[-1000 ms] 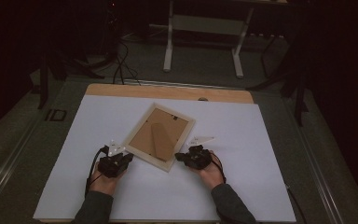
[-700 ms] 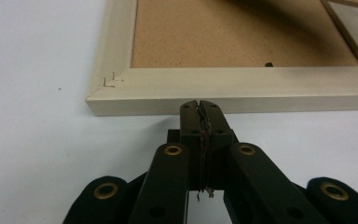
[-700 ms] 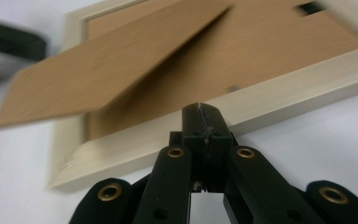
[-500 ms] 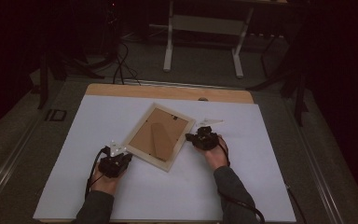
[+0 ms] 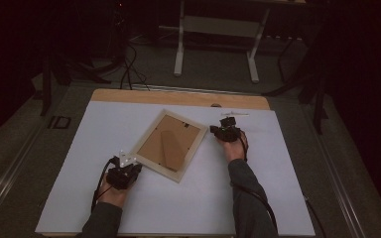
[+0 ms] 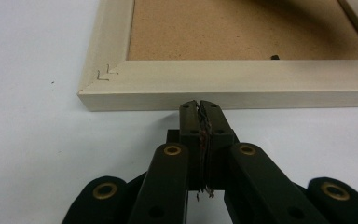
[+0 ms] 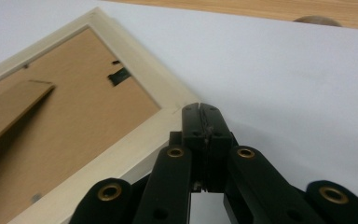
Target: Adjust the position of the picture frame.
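A picture frame [image 5: 167, 146] lies face down and unopened on the tabletop [image 5: 278, 178], both tongs [image 6: 199, 108] [image 7: 200, 109] pressed together empty at its edges.

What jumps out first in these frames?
A pale wooden picture frame lies face down and askew mid-table, its brown backing board up. The left gripper sits shut at the frame's near edge. The right gripper sits shut by its far right corner, on the white table cover.

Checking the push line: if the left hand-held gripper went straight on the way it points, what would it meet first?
The frame's near side rail, right at the shut tips of the left hand-held gripper; contact may already exist.
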Motion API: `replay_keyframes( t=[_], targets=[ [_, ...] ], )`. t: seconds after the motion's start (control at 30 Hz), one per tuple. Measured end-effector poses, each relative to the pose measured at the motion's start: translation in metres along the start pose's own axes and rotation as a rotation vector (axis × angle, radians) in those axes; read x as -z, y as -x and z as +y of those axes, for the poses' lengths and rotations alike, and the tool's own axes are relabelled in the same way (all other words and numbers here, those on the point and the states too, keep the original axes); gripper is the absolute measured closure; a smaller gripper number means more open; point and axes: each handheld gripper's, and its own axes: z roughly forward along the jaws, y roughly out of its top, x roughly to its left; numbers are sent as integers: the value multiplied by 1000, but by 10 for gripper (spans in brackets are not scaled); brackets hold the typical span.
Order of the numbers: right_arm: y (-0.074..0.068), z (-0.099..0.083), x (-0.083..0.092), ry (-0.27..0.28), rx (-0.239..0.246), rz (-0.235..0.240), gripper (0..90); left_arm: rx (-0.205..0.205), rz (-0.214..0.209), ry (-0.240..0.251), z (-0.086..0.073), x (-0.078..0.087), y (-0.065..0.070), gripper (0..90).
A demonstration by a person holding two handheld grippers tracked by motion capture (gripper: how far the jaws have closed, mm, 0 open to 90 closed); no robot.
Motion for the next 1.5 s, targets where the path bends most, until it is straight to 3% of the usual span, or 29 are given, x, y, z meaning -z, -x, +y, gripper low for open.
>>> replay_keyframes(
  t=[0.3,0.43,0.5,0.63,0.77,0.9,1.17,1.3,1.4,1.5],
  targets=[
    [7,11,-19,-3,-36,-62,872,1,0,-3,-2,-1,3,894],
    [7,17,-29,-9,-57,-70,884,26,-10,8,-3,-1,4,894],
    [4,17,-37,-35,-41,-77,898,11,-12,6,-3,-1,6,895],
    [4,18,-43,-44,-61,-73,900,14,-15,7,-3,-2,5,896],
    [1,17,-45,-76,-23,-61,900,25,-22,9,-3,-2,5,898],
    [-3,15,-45,-83,-31,-56,900,41,-31,9,-3,-2,3,900],
    [-13,15,-37,-118,46,-69,900,43,-23,10,-4,-1,5,900],
    [-14,13,-35,-125,45,-65,900,42,-24,8,-5,-1,5,900],
    [-12,13,-35,-143,-7,-43,900,50,-37,6,-4,-1,3,900],
    [-13,11,-33,-145,-6,-44,900,51,-40,1,-4,-1,2,900]
  ],
)
